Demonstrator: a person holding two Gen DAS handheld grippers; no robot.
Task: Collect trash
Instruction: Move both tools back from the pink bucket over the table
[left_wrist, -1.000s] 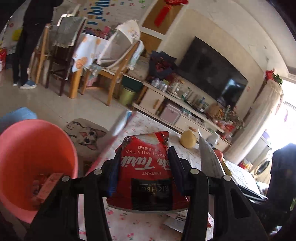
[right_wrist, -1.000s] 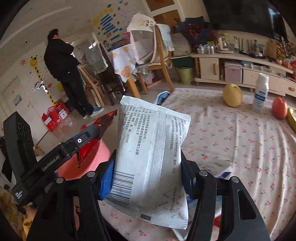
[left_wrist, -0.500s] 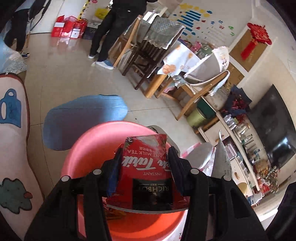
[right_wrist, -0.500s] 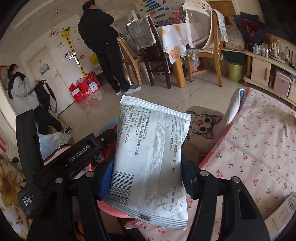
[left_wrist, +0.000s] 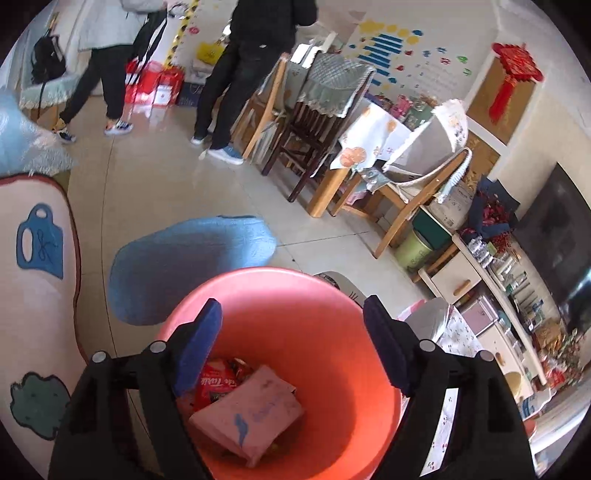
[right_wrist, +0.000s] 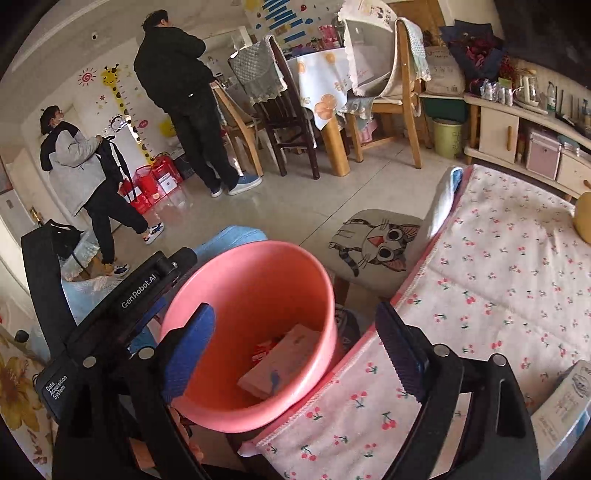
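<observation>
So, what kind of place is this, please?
Most likely a family living and dining room at home. A wooden dining table with an orange-print cloth and wooden chairs, a low cream TV cabinet, and a yellow giraffe height chart on the wall point to that.

The left wrist view looks steeply down from close above into the round pink plastic bin (left_wrist: 325, 314). The right wrist view faces the same bin (right_wrist: 258, 280) from nearby, lower and beside the cherry-print cloth-covered surface (right_wrist: 498, 280); both share the dining chairs beyond.
</observation>
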